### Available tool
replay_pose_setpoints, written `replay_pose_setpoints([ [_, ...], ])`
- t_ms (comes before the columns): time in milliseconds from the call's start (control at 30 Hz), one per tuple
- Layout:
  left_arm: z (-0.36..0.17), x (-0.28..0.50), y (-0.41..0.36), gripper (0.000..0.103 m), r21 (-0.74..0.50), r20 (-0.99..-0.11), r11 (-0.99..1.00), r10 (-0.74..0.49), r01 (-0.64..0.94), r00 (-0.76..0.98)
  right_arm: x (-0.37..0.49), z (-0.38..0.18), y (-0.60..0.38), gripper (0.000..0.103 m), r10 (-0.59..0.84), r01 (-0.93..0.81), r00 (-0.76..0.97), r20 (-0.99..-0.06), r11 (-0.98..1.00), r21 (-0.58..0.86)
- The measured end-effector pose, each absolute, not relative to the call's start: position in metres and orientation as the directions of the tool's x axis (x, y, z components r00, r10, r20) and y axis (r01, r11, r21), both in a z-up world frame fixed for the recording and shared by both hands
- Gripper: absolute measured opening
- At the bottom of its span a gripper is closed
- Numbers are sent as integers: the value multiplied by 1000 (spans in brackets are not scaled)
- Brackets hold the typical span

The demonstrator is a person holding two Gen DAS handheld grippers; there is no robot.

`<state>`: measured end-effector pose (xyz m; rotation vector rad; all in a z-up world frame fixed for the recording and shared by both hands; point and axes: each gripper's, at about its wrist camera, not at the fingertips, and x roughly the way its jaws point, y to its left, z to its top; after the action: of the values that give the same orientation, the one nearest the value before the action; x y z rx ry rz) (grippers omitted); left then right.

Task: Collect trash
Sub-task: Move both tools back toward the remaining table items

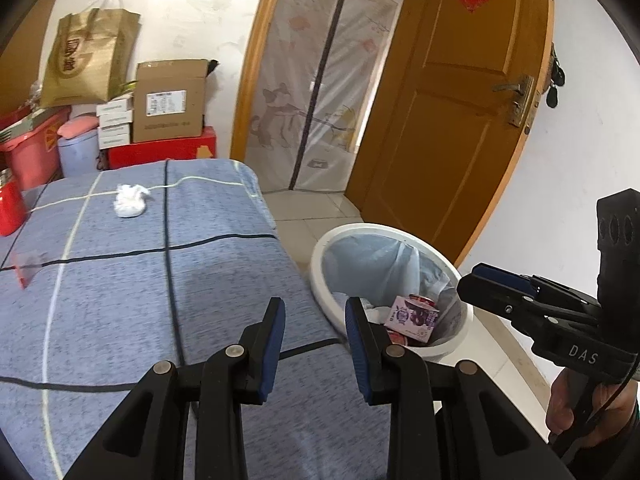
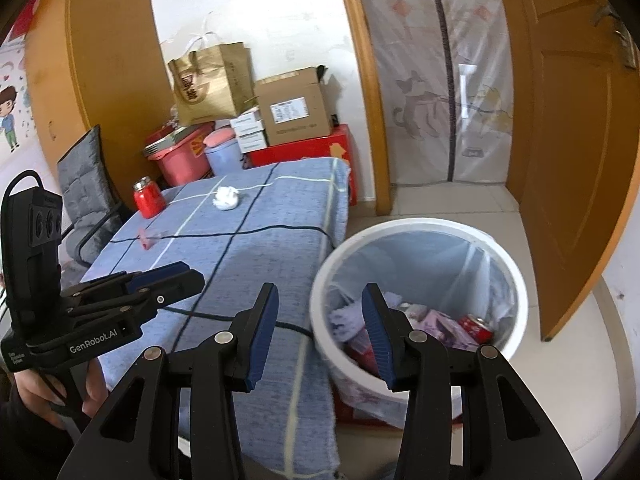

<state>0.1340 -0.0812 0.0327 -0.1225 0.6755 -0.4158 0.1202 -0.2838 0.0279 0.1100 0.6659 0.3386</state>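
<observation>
Left hand-held gripper (image 1: 316, 320) parted and empty above the table (image 1: 120, 280), right hand-held gripper (image 2: 320, 308) likewise empty beside the white bin (image 2: 420, 228), crumpled tissue (image 1: 130, 200) far on the table, red flask (image 2: 148, 198) at its left.

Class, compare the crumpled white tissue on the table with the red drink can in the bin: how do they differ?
The crumpled white tissue is white, soft and shapeless; the red drink can is red, rigid and cylindrical. The tissue lies on the blue tablecloth, uncollected; the can lies inside the white bin. Both look like trash.
</observation>
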Motion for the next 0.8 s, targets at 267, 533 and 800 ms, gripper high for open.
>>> replay_pose_setpoints([
  [267, 31, 119, -50, 31, -234, -585, 932, -362, 276, 726, 123, 24, -254, 45, 395, -335, 705, -589, 918, 215],
  [533, 29, 114, -6, 31, -221, -587, 955, -291, 197, 756, 136, 25, -223, 50, 445, -389, 677, -586, 892, 228],
  [800, 33, 119, 37, 31, -199, -594, 975, -198, 96, 780, 155, 28, -183, 50, 481, -449, 637, -602, 866, 218],
])
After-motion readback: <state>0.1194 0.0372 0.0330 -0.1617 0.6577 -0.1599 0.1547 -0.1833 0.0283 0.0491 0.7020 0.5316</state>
